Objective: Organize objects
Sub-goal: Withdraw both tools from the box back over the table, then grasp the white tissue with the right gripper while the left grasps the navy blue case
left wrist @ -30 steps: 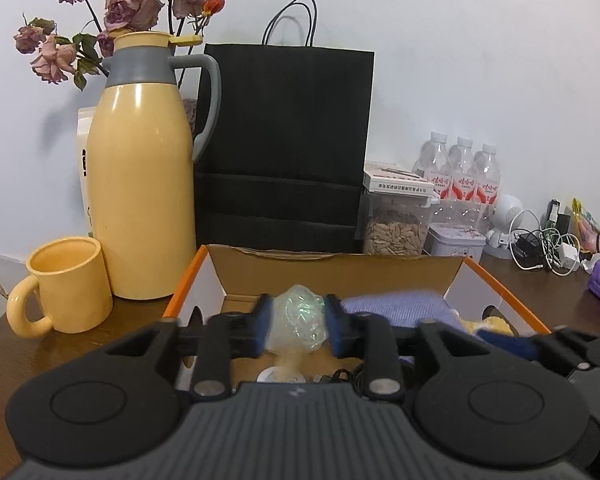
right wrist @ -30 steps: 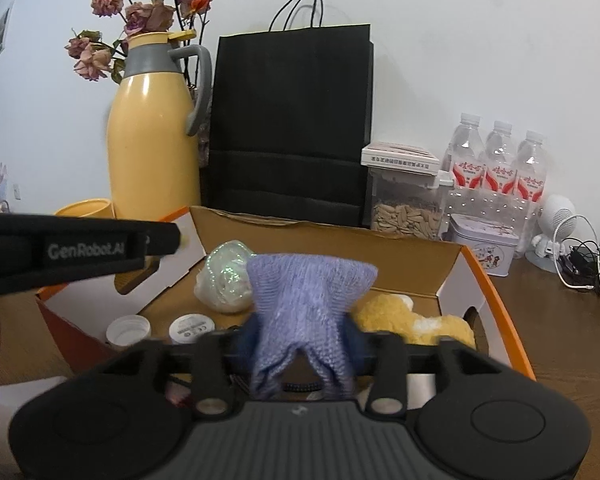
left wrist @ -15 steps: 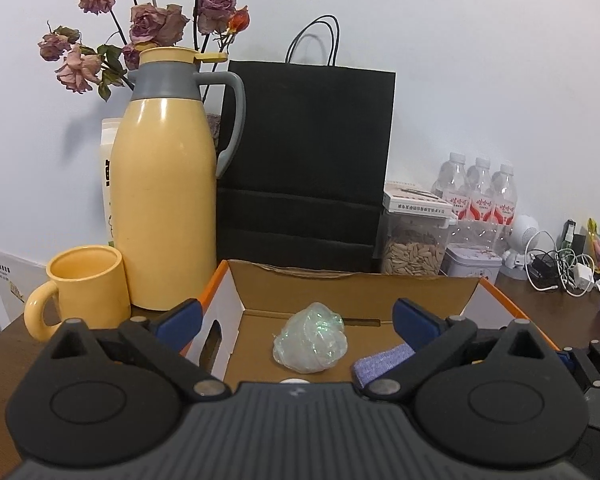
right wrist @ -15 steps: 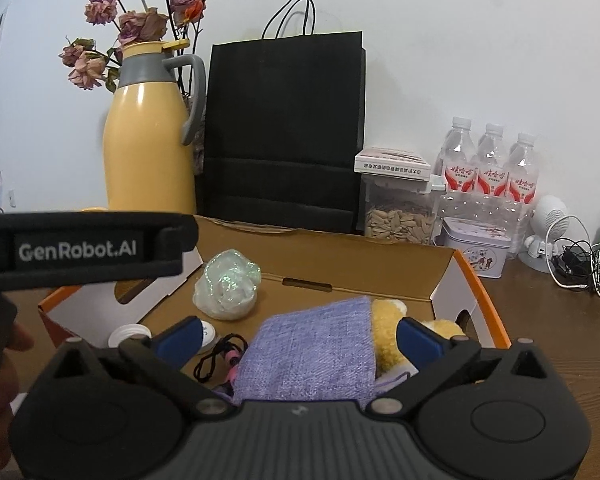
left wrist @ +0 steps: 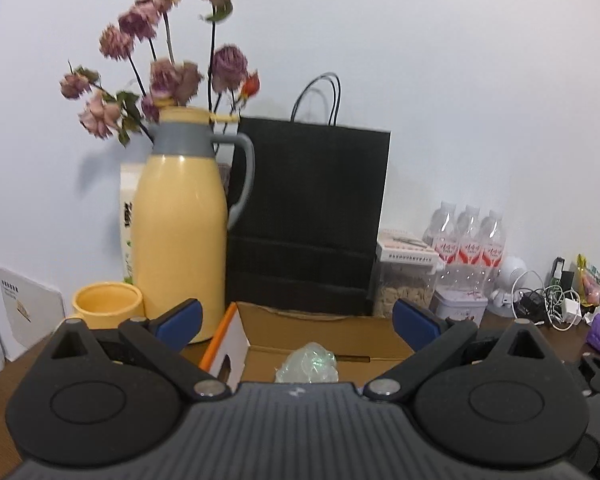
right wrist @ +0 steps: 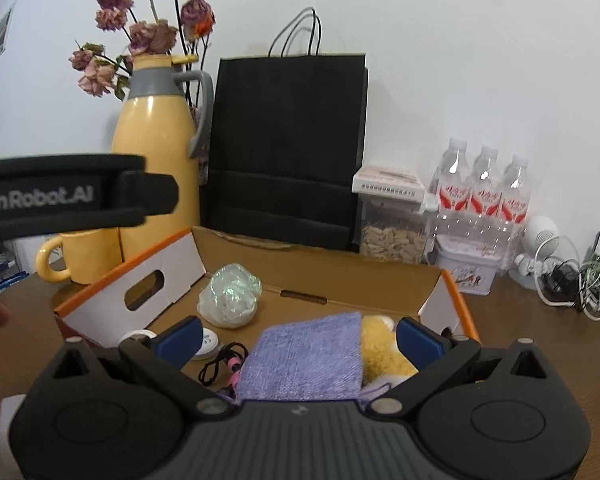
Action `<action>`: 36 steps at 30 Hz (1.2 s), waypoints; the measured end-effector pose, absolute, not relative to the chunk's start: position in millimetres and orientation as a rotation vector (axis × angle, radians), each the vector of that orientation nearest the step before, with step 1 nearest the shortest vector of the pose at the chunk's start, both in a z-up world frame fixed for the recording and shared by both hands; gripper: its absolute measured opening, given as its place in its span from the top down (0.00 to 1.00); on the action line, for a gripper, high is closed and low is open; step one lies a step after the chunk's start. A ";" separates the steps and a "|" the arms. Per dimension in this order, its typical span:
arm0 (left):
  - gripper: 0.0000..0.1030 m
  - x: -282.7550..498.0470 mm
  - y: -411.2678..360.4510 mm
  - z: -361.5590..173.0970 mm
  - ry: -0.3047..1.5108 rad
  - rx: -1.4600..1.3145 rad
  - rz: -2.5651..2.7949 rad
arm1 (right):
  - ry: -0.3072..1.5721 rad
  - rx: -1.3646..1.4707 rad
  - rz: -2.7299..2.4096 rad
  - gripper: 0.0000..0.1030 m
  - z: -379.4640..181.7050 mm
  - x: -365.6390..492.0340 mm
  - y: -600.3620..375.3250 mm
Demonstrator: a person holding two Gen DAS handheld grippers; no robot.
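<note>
Both tools are now sitting higher and farther back than a second ago, when each was clamped on an item over the box. The left hand-held gripper [left wrist: 296, 322] is standing with its blue-padded fingers [left wrist: 178, 319] spread wide apart and nothing between them; the crinkled iridescent plastic ball [left wrist: 309, 366] it was squeezing is now lying free in the lower centre of the left wrist view, on the floor of the cardboard box [left wrist: 324, 330]. The right hand-held gripper [right wrist: 298, 340] is likewise gaping open, and the lavender knitted cloth [right wrist: 304, 358] that was hanging from it is now lying flat in the lower centre of the right wrist view.

In that view the open box [right wrist: 160, 276], brown inside with white walls and orange edging, is filling the middle of the frame on the brown desk [right wrist: 540, 332]. The plastic ball [right wrist: 230, 296] is resting near the box's back left corner. The cloth is partly covering a yellow plush toy [right wrist: 382, 354] at lower right. A black and pink cord [right wrist: 224, 362] and a white round cap [right wrist: 208, 342] are lying to the left of the cloth.

Behind the box a yellow thermos jug [right wrist: 156, 140], a yellow mug [right wrist: 80, 256] and a black paper bag [right wrist: 288, 148] are standing along the wall.
</note>
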State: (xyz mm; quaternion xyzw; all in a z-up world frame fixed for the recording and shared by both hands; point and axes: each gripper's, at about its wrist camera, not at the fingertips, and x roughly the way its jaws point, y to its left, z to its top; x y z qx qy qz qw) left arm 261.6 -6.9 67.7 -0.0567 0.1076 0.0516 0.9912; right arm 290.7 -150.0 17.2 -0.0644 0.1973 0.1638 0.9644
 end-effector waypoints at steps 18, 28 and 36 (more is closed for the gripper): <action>0.00 167.1 -3.9 70.6 0.244 -0.067 0.073 | 0.344 -0.153 0.360 0.00 40.1 195.9 -184.6; 0.00 131.1 1.3 59.5 0.300 -0.038 0.088 | 0.406 -0.151 0.347 0.00 19.8 158.0 -204.3; 0.00 112.7 11.9 45.5 0.353 -0.048 0.122 | 0.466 -0.156 0.307 0.00 0.8 143.4 -223.6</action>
